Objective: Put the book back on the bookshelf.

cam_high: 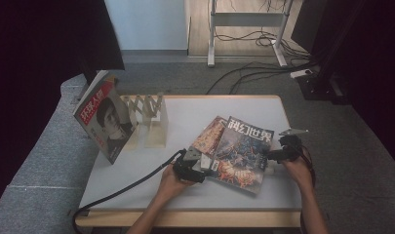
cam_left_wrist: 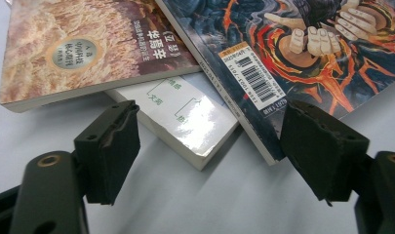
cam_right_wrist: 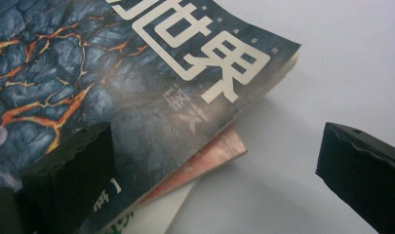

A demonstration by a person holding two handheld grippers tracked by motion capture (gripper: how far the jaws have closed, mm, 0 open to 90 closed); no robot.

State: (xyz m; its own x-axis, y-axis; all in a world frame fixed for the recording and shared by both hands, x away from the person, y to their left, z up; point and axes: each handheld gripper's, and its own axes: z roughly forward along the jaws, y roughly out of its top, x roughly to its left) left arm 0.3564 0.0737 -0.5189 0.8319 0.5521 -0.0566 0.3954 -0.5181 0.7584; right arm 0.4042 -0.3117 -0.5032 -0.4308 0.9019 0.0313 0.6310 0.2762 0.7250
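A dark blue magazine (cam_high: 244,153) with lava art and white characters lies on top of a fanned pile on the white table (cam_high: 185,117). Under it sit an orange-brown book (cam_high: 210,134) and a white book (cam_left_wrist: 185,122), whose corner pokes out toward me. My left gripper (cam_high: 190,165) is at the pile's near left corner, open. In the left gripper view its jaws (cam_left_wrist: 212,111) straddle the white book's corner without touching it. My right gripper (cam_high: 278,156) is at the magazine's right edge, open. One of its jaws (cam_right_wrist: 217,129) hangs over the blue cover (cam_right_wrist: 112,73), the other over bare table.
A wooden slotted rack (cam_high: 148,119) stands at the back left of the table, with a portrait magazine (cam_high: 105,122) leaning upright in it. A black cable (cam_high: 127,187) trails from the left gripper across the table's front left. Grey padding borders the table's left side.
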